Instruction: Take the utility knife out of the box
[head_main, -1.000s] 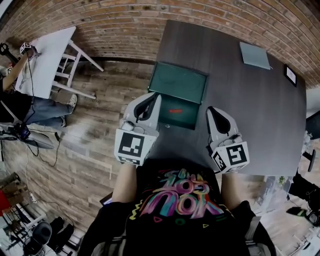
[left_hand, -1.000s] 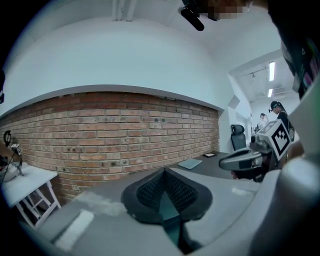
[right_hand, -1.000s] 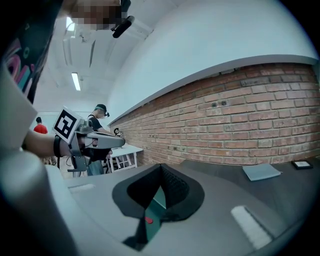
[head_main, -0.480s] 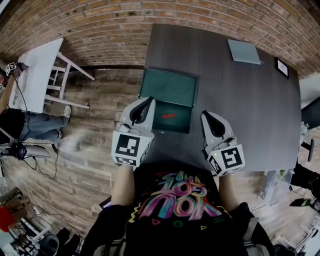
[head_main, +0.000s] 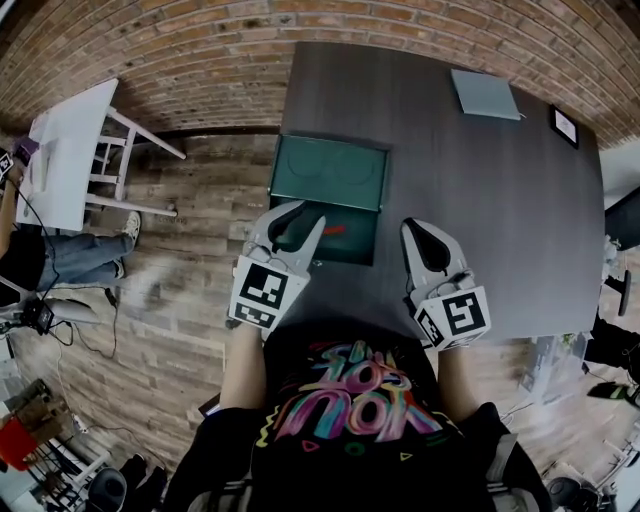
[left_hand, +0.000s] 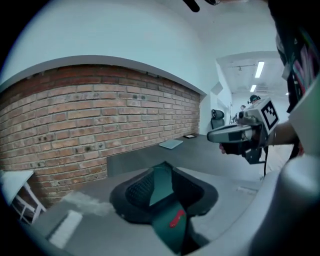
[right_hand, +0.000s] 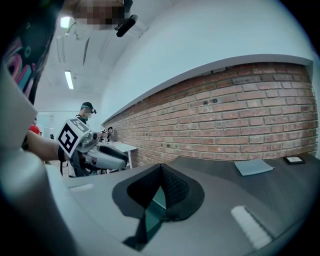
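Now the red utility knife (head_main: 336, 229) lies in the lower tray of the open green box (head_main: 330, 172). The left tool (head_main: 303, 218) has dipped in over it, jaws just swung apart, with the knife framed between them and seemingly untouched. A grab looks imminent. The right tool (head_main: 422, 232) waits, pinched together, just beside the box on the counter (head_main: 480, 200).
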